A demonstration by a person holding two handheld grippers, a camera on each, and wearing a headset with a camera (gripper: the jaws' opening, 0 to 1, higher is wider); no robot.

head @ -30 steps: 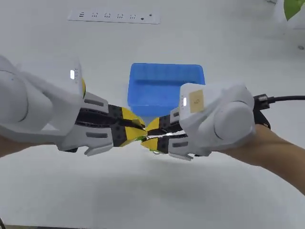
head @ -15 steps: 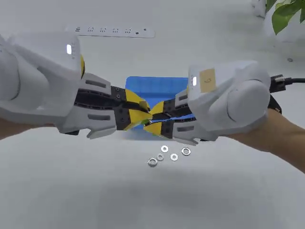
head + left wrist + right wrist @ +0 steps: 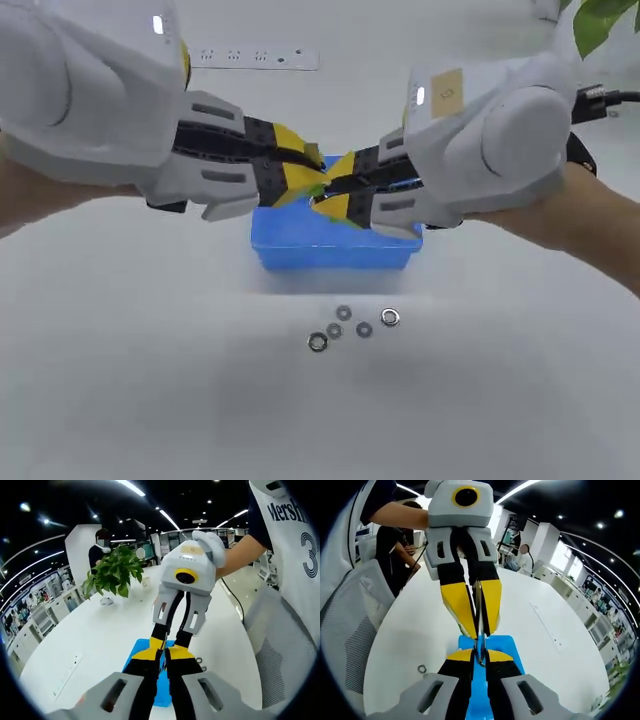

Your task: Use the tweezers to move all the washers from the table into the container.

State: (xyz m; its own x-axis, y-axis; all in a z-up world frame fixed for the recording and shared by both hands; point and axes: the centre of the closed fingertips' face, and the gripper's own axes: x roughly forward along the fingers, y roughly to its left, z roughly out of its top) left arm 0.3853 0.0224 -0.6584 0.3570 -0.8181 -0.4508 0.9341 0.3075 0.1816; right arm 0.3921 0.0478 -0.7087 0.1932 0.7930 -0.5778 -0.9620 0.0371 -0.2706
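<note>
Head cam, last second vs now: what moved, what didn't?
The left gripper and right gripper rose together, tip to tip, from low over the spot where the washers lie to above the blue container. Both stay shut on the tweezers; nothing was let go. The five washers sit unchanged on the table in front of the container.

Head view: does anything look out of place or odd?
Nothing is spilled or damaged. Oddly, the left gripper and right gripper both pinch the tweezers above the blue container; five washers lie on the table.
</note>
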